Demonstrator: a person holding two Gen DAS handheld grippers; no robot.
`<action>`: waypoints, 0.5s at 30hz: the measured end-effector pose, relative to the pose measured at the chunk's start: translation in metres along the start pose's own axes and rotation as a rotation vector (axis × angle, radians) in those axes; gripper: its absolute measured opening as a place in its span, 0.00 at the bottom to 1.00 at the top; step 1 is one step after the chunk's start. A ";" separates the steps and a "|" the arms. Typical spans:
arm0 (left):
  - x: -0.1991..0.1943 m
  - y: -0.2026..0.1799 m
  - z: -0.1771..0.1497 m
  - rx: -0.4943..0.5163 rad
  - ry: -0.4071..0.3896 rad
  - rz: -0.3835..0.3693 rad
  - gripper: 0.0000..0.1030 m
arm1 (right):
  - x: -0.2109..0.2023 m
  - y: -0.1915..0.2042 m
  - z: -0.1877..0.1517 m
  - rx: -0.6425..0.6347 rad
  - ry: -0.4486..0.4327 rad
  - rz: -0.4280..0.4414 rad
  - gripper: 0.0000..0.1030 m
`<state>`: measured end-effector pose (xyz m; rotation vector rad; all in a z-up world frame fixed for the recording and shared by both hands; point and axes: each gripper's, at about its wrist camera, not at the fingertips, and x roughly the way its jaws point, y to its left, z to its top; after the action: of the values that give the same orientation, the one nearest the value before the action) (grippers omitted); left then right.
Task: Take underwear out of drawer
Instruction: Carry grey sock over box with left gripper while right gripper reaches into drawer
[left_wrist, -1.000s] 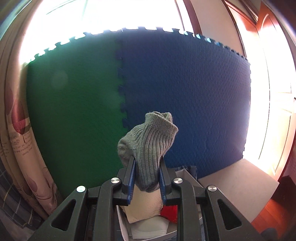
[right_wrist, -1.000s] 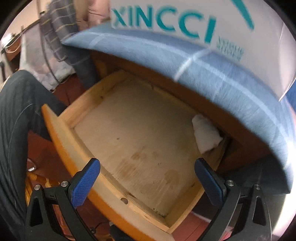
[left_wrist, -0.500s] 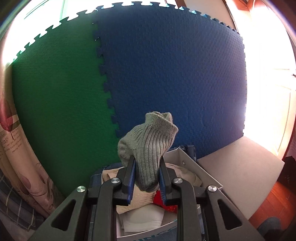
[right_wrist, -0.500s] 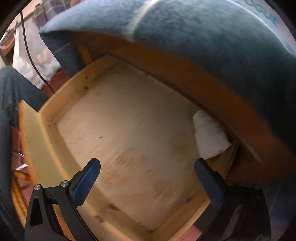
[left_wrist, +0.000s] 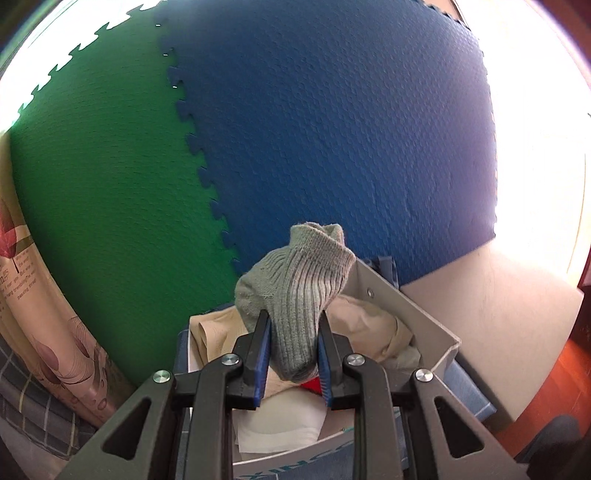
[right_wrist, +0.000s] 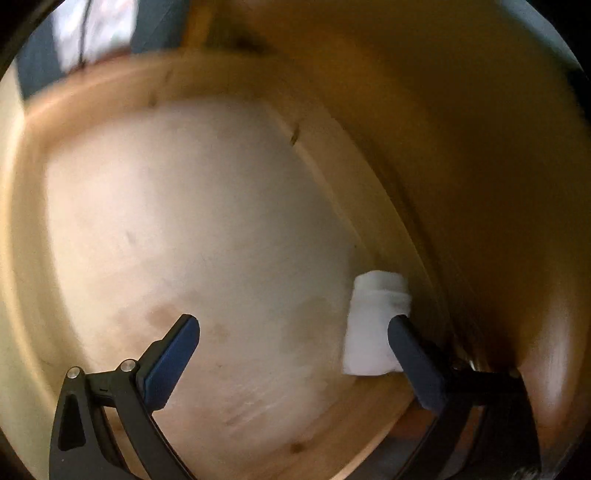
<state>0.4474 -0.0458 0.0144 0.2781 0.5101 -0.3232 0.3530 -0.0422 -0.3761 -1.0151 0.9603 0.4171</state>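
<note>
Left claw (left_wrist: 293, 347) is clamping a grey sock (left_wrist: 299, 291) over a box (left_wrist: 417, 317) of folded clothes, now more in view. Right claw (right_wrist: 291, 334) is gaping wide, sitting lower in the wooden drawer (right_wrist: 92, 99); white folded underwear (right_wrist: 373, 325) is lying in its right corner, touching the right finger.

Green foam mat (left_wrist: 110, 177) joined to blue foam mat (left_wrist: 332, 147) — floral curtain (left_wrist: 33, 302) left.
</note>
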 end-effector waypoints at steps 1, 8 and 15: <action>0.002 -0.002 -0.002 0.013 0.004 0.005 0.22 | 0.004 0.007 -0.001 -0.058 0.016 -0.050 0.98; 0.020 -0.016 -0.022 0.032 0.057 -0.017 0.22 | 0.033 0.023 -0.005 -0.174 0.119 -0.282 1.00; 0.019 -0.030 -0.039 0.074 0.063 -0.032 0.22 | 0.059 0.033 -0.013 -0.289 0.306 -0.362 0.98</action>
<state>0.4355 -0.0643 -0.0340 0.3530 0.5661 -0.3656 0.3558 -0.0441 -0.4451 -1.5171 0.9765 0.0978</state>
